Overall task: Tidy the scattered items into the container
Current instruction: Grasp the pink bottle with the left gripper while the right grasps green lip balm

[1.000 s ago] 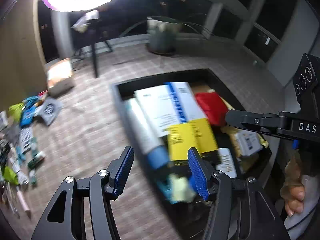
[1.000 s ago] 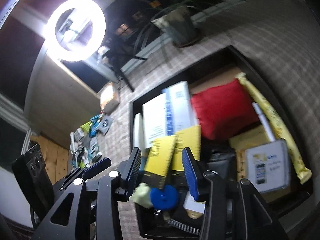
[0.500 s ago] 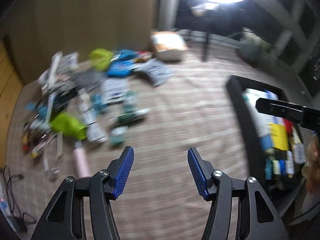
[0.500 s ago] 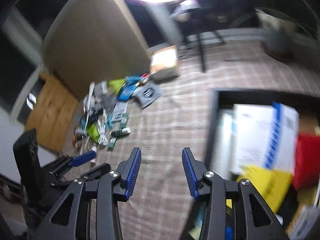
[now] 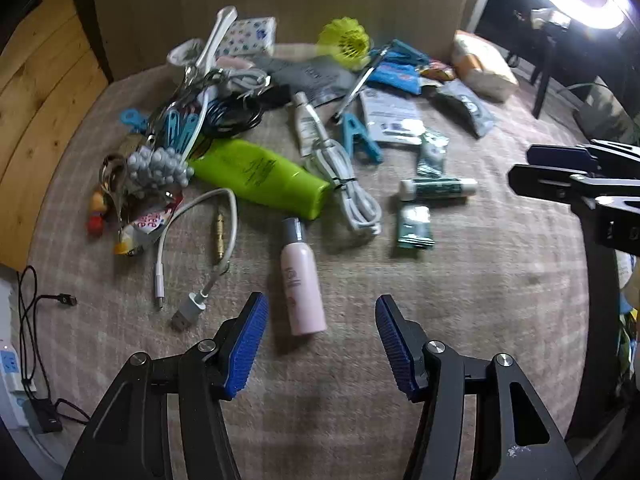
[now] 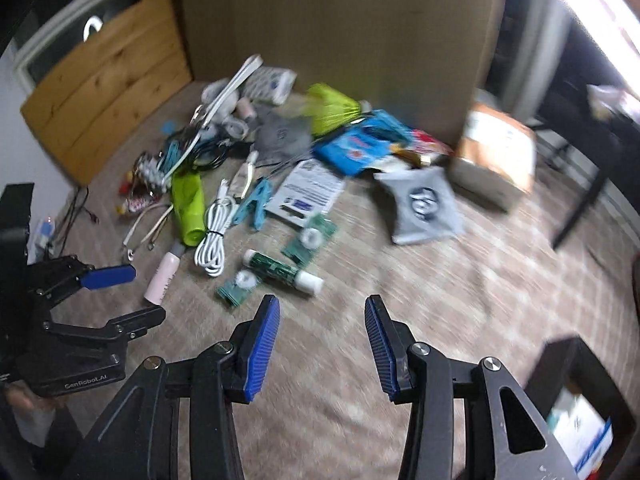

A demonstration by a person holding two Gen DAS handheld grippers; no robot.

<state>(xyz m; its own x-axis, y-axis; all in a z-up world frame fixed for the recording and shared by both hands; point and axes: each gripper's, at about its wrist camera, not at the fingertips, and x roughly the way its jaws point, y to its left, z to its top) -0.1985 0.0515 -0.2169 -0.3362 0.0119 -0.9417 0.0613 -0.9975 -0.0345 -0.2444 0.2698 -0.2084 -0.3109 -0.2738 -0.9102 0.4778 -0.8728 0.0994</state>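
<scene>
Clutter covers the far half of the checked rug (image 5: 460, 320) in front of you. Your left gripper (image 5: 320, 344) hangs over bare rug with its blue pads well apart and nothing between them. The pink bottle (image 5: 301, 280) lies just ahead of it, cap pointing away, its base close to the left pad (image 5: 246, 344) but not touching. Beyond that bottle sits the lime-green bottle (image 5: 260, 176) on its side, with a coiled white cable (image 5: 352, 196) against its cap end, and to the left a loose short white cable (image 5: 192, 240) loops past a small brass plug (image 5: 220, 236).

Your right gripper (image 6: 320, 346) also points down at empty rug — its pads stand moderately apart and hold nothing. Nearest to it are a green-and-white tube (image 6: 282, 270) and two small green sachets (image 6: 236, 290), one on each side of the tube. A blue clip (image 6: 254, 202), a white printed card (image 6: 308, 192) and a grey pouch (image 6: 424, 206) lie further off. At the back of the heap you have a yellow-green shuttlecock (image 5: 346, 42), a blue packet (image 6: 356, 148) and a tangle of black cords and blue pegs (image 5: 200, 120), all piled touching one another.

The container (image 6: 576, 396) — a dark box — shows only at the lower right corner of the right wrist view, well apart from the pile, with a white box with a blue stripe (image 6: 584, 432) inside it. A brown cardboard parcel (image 6: 496, 156) rests at the rug's far right edge.
</scene>
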